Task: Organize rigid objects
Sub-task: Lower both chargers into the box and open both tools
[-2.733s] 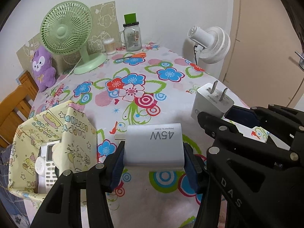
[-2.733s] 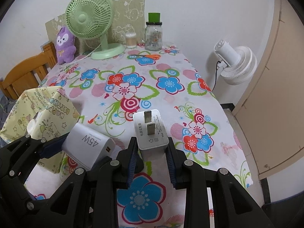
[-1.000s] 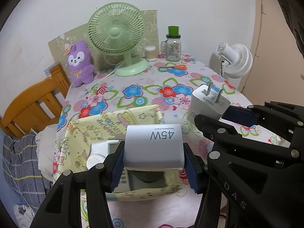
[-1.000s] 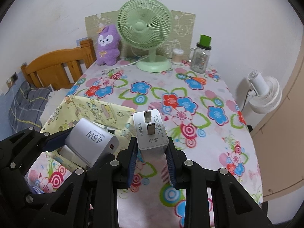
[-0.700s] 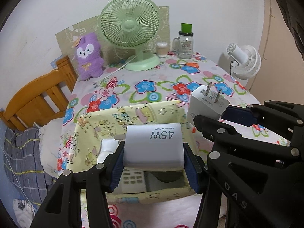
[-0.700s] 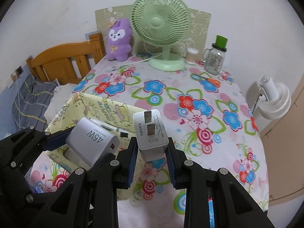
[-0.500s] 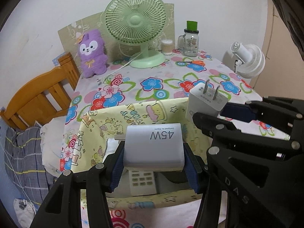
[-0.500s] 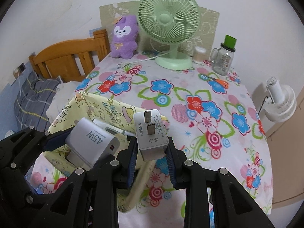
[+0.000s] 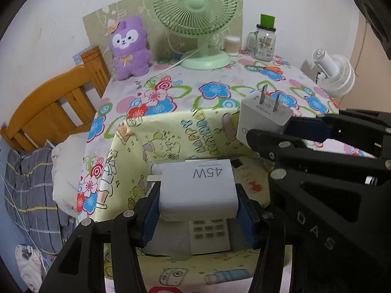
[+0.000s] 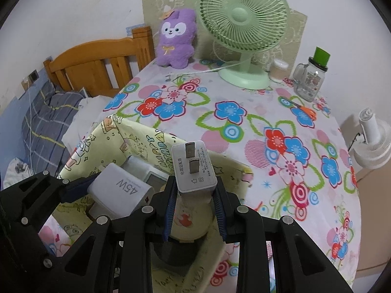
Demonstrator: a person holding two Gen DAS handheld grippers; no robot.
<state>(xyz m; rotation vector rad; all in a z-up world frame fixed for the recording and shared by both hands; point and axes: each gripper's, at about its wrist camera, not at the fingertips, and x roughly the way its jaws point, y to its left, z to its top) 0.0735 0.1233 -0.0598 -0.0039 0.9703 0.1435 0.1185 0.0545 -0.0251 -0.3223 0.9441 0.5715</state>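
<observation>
Your left claw (image 9: pixel 198 210) is pinching the chunky white 45W charger brick (image 9: pixel 198 188) and your right claw (image 10: pixel 194 202) the smaller white two-prong plug adapter (image 10: pixel 194 168), both over the soft yellow cartoon-print fabric bin (image 9: pixel 151 144) at the bench's near left corner. They're probably light, stiff and slick, so keep gripping the flat sides.

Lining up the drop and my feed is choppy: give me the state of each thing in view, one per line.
45W charger: clamped by the left gripper, over the fabric bin.
Two-prong charger: clamped by the right gripper, prongs up, over the bin.
Fabric bin: open, on the table, a keypad device inside.
Green fan: upright, blades not blurred.
Glass jar: upright, lid on.
Plush toy: upright against the wall.
</observation>
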